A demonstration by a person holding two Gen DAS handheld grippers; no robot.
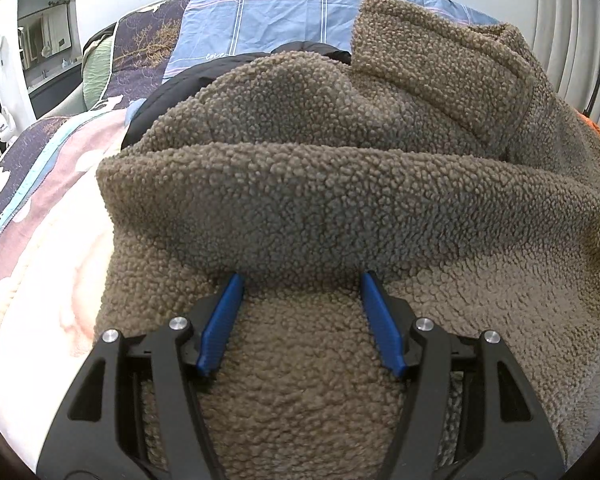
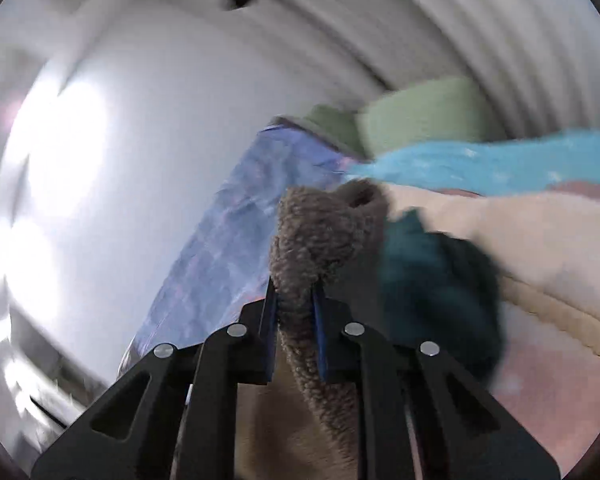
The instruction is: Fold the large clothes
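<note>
The left hand-held gripper (image 1: 302,280) sits low at 6 o'clock in its view with its blue fingers (image 1: 220,326) spread wide, holding nothing; the fingertips are tucked just under a thick rolled fold of the brown fleece jacket (image 1: 340,200), which lies heaped on the bed (image 1: 40,260) and fills the middle of that view from 9 to 3 o'clock. Toward 12 o'clock a blue checked sheet (image 1: 280,16) shows beyond the jacket, and a black garment (image 1: 172,92) peeks out at 10 o'clock. The right hand-held gripper (image 2: 294,292) has its fingers drawn close together on a narrow bunch of the same fleece, which stands up out of the jaws toward 12 o'clock; this view is blurred and tilted up toward the wall and curtain, so the hand appears raised and mid-swing, carrying a sleeve or edge. At 2 o'clock lie a turquoise cloth (image 2: 500,160) and a green cushion (image 2: 420,120). The step in hand looks like folding one side of the jacket across its body. The next move likely calls for the right hand to lay its piece flat on the heap while the left pinches the fold ahead of it.
</note>
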